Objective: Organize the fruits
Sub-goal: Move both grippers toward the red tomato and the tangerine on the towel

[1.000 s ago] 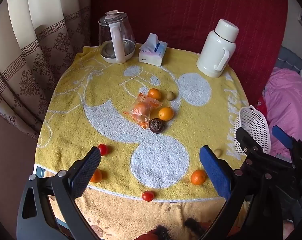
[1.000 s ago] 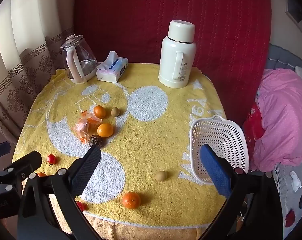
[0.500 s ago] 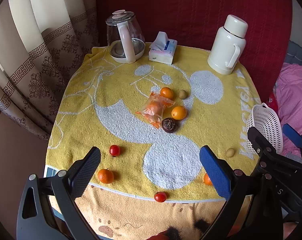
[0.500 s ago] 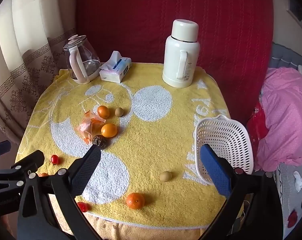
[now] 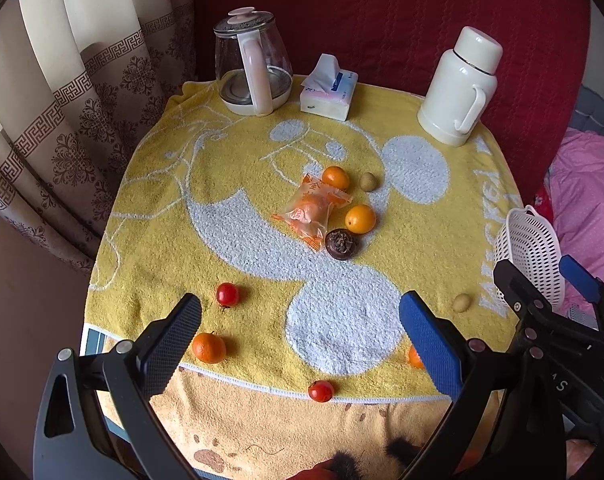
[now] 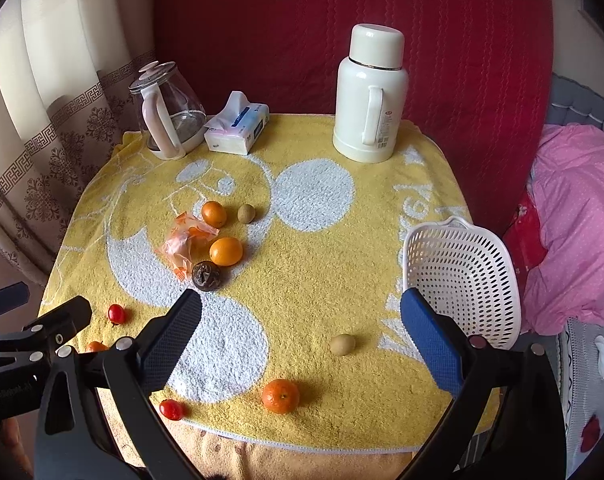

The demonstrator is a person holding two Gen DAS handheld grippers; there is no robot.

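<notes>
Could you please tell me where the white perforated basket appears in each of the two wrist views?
Left wrist: the white basket sits at the far right edge, just behind the right gripper.
Right wrist: the basket is right of centre.
Shared landmark: the cream thermos behind it.

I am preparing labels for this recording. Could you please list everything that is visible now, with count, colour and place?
oranges: five loose, orange; two centre, three near front edge
wrapped fruit: one, orange packet, centre
dark fruit: one, brown, centre
small fruits: two, olive; centre and front right
tomatoes: two, red, front left
basket: one, white, right edge, empty
kettle: one, glass, back left
tissue pack: one, white, back
thermos: one, cream, back
towel: one, yellow, covering table
left gripper: open
right gripper: open
</notes>
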